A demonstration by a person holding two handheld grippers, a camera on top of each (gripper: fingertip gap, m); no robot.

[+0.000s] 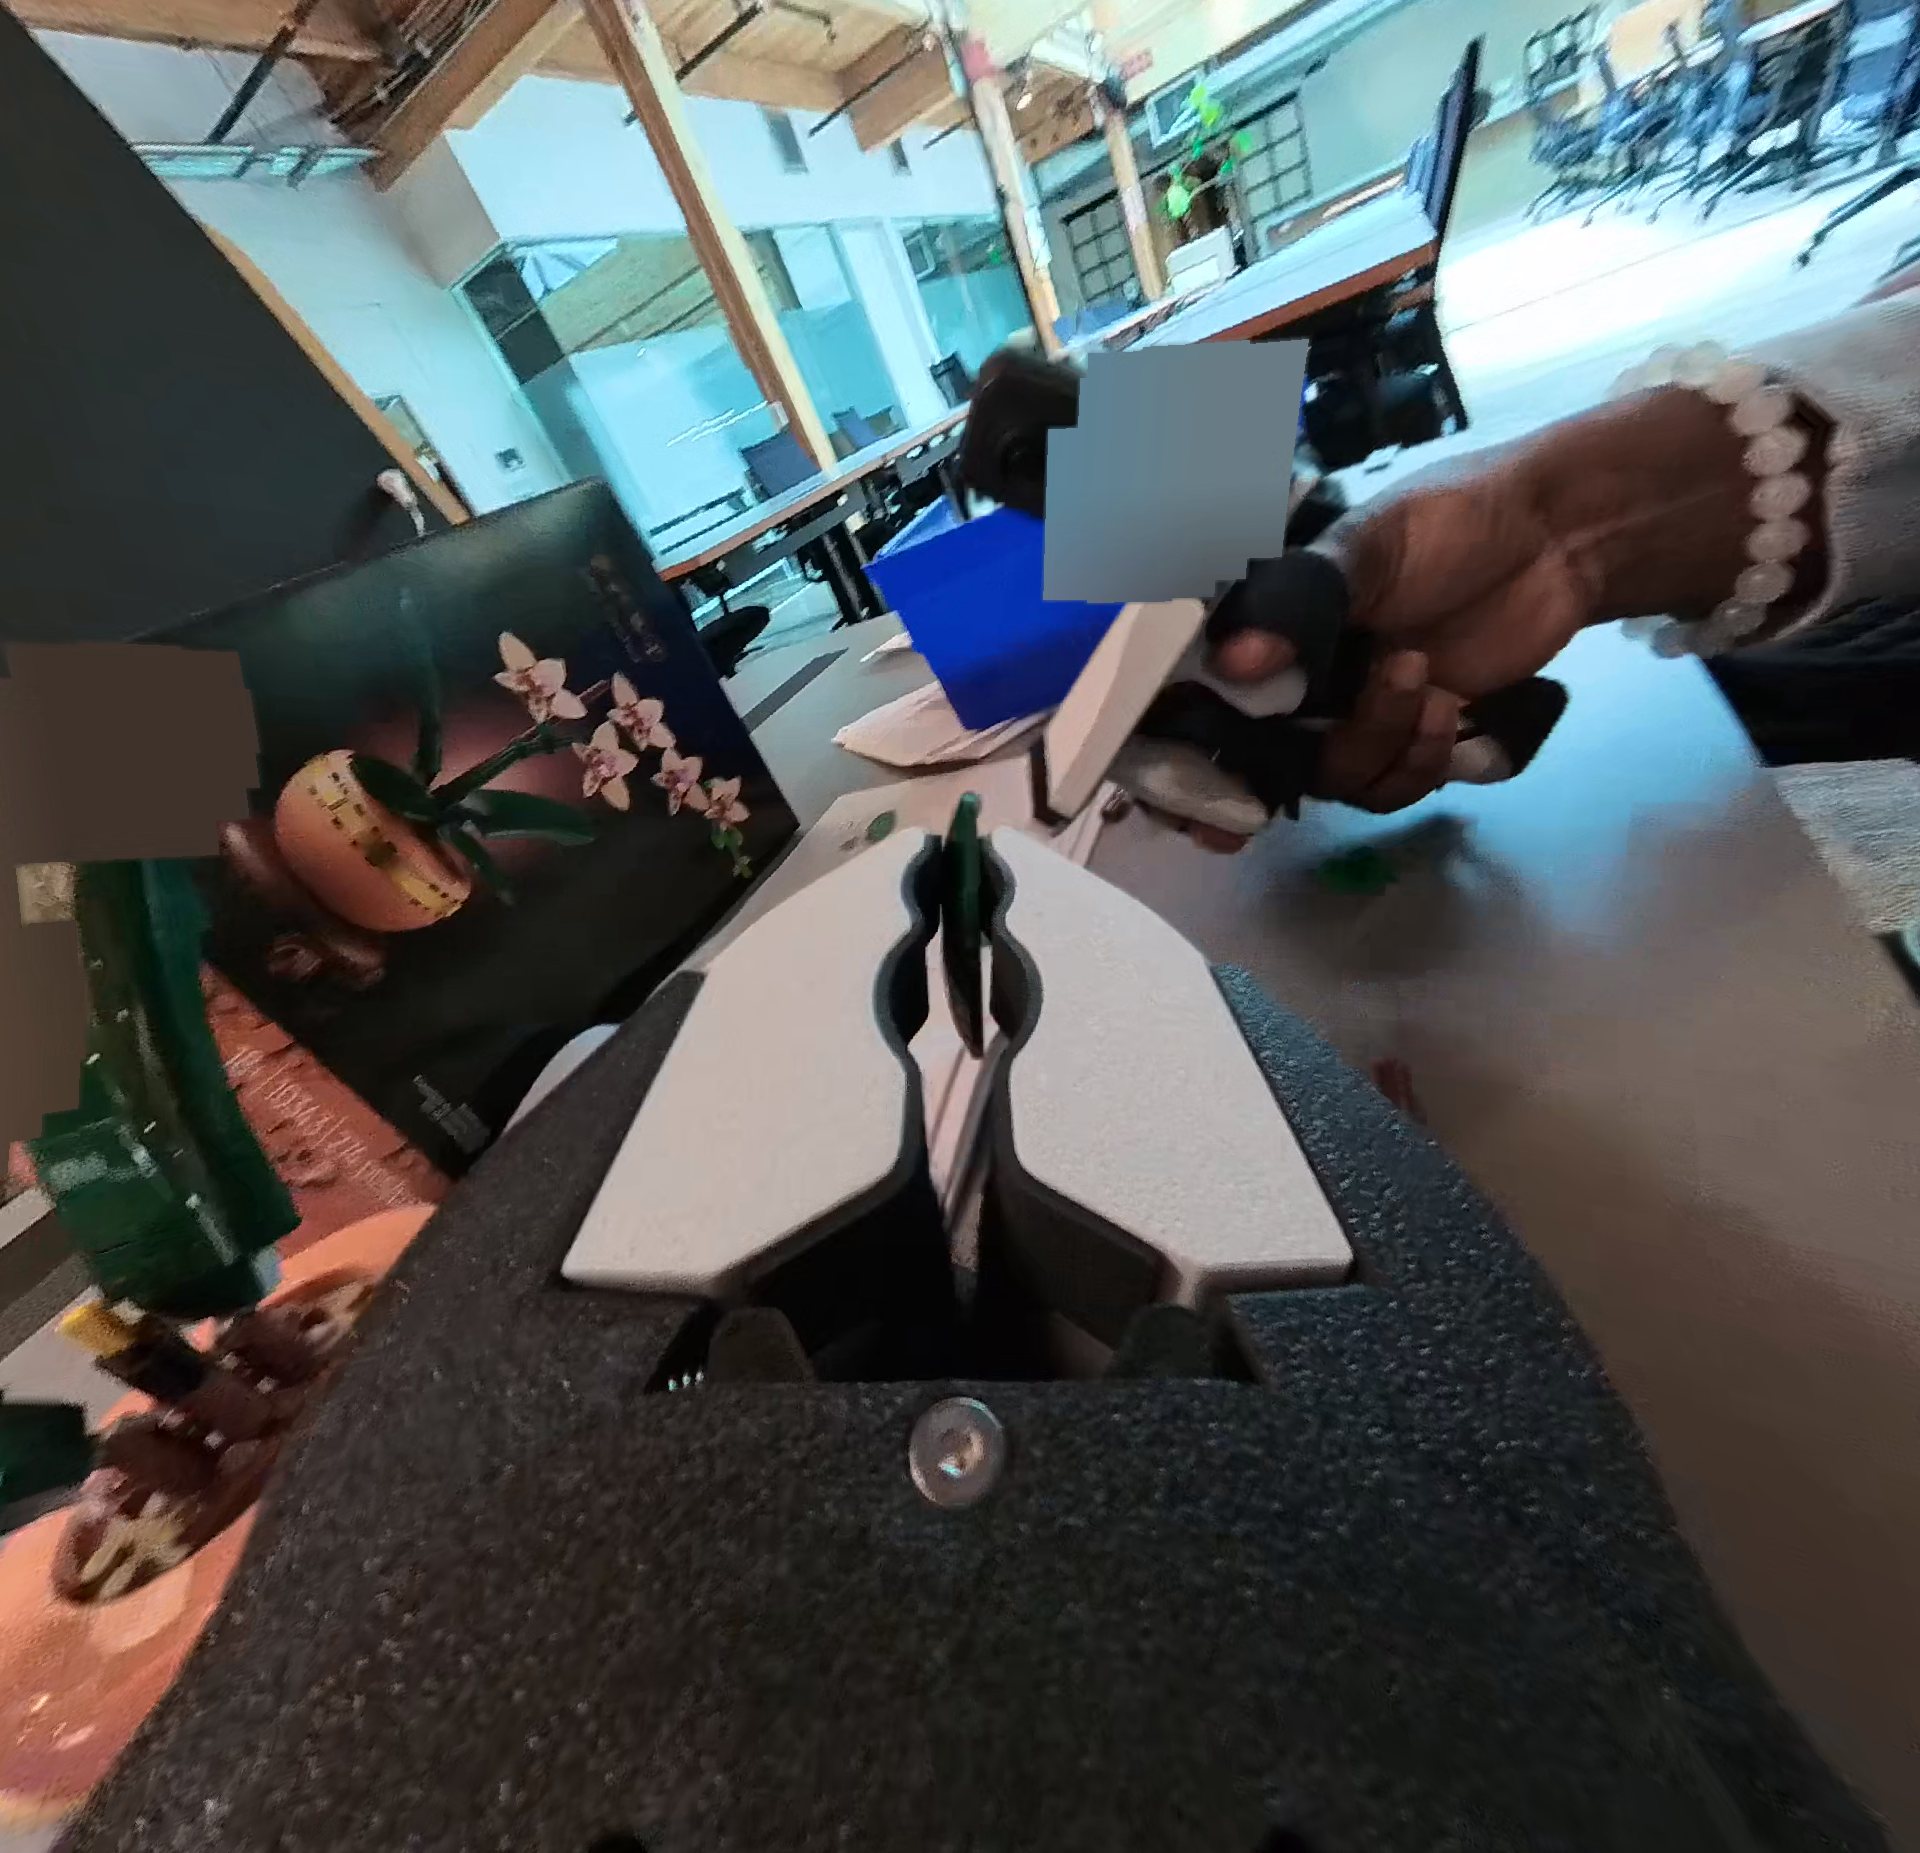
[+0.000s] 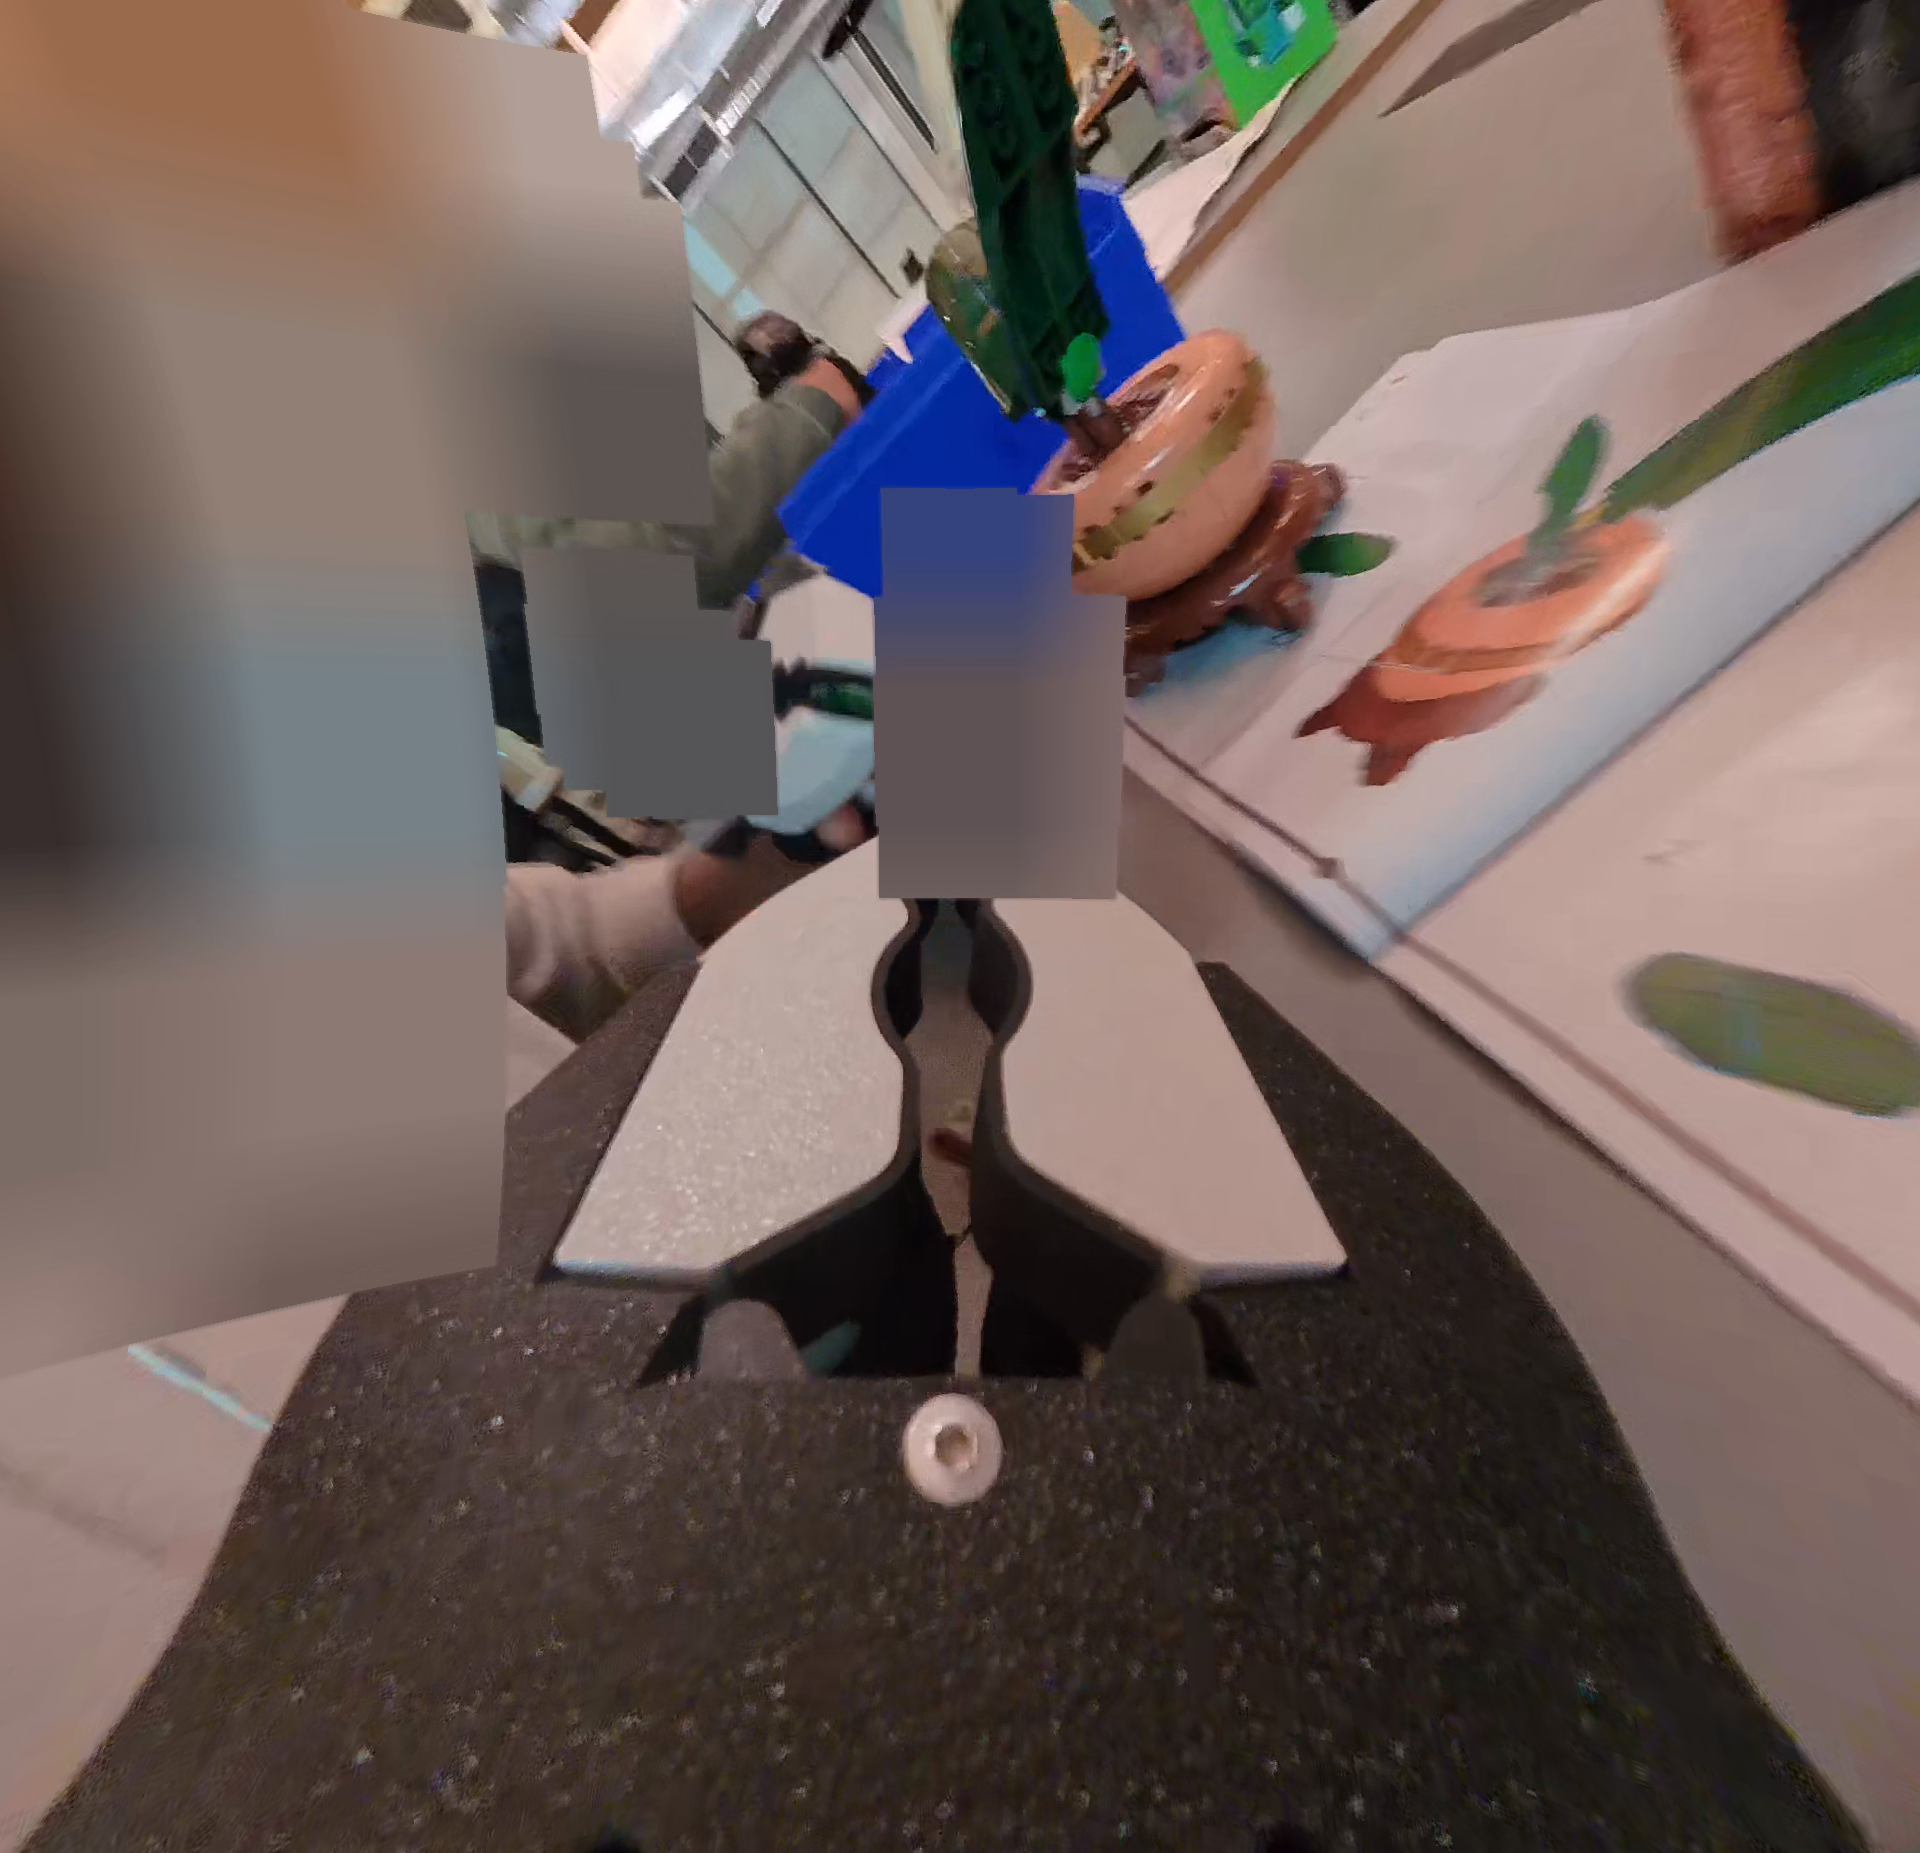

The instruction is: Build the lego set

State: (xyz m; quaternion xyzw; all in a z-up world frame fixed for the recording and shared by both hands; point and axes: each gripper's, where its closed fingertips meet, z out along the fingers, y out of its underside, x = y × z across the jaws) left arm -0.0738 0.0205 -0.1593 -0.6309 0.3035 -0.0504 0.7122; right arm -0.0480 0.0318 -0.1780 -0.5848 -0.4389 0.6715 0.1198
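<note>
The left gripper points forward and level over the table, its jaws clamped on a thin dark-green leaf piece that stands on edge between the pads. Just left of it, close to the lens, is the partly built model: a peach pot with a dark-green leaf rising from it. Behind that stands the set's box. Farther ahead and to the right, a hand with a bead bracelet grips the right gripper, which is angled down toward the table; a blue bin sits beyond it.

From the right wrist view, the right gripper has its jaws nearly together, but a mosaic patch covers the tips, so whether it holds anything cannot be told. Ahead of it the model stands at the far edge of the open instruction booklet, with the bin behind.
</note>
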